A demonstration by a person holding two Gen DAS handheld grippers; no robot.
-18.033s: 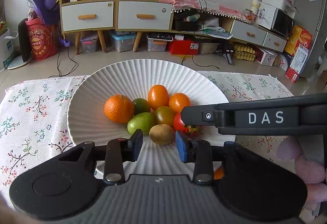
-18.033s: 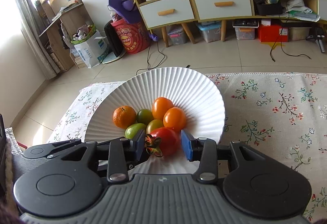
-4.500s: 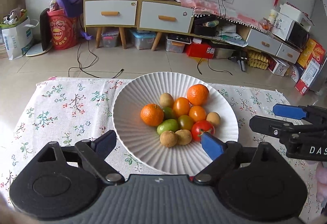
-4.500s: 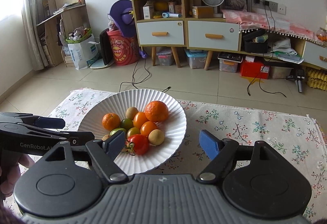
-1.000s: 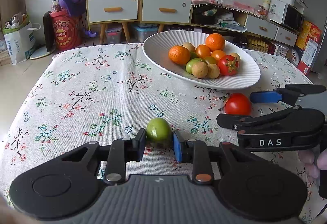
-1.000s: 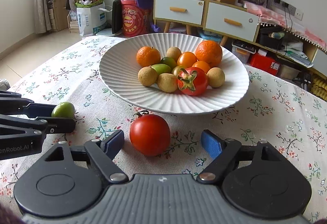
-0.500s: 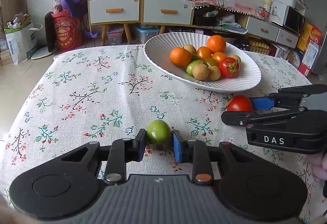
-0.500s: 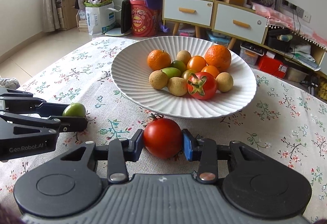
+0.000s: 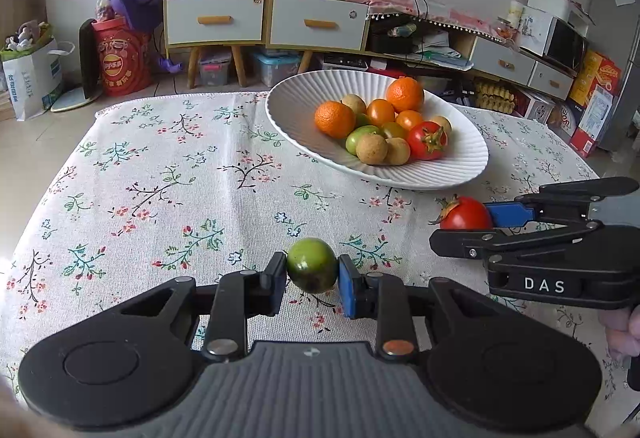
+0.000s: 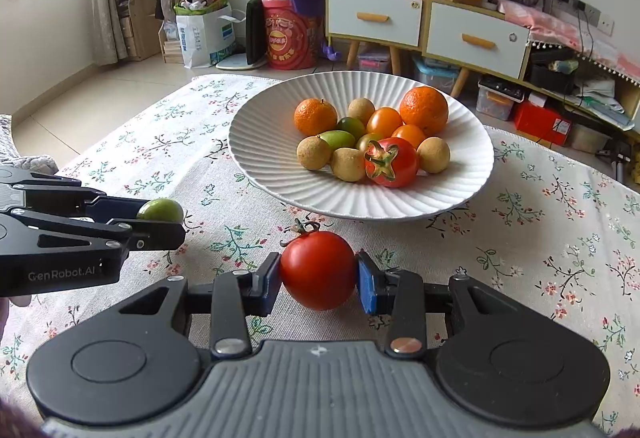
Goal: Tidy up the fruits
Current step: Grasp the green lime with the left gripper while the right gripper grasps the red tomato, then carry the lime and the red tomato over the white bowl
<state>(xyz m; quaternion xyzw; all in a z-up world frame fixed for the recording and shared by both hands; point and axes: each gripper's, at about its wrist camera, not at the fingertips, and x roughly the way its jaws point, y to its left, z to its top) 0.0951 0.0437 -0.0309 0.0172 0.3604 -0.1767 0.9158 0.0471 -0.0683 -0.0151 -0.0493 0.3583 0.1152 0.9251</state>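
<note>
My left gripper is shut on a small green fruit, held just above the floral tablecloth; the fruit also shows in the right wrist view. My right gripper is shut on a red tomato, which also shows in the left wrist view. A white ribbed plate ahead holds oranges, small tomatoes, brown round fruits and another red tomato. Both grippers are in front of the plate, the left one further left.
The table carries a floral tablecloth. Its far edge drops to a tiled floor. Cabinets with drawers, a red bucket and boxes stand against the far wall.
The right gripper closed on the red tomato about half a second ago. Both grippers have since risen a little with their fruits, and the plate sits slightly further off.
</note>
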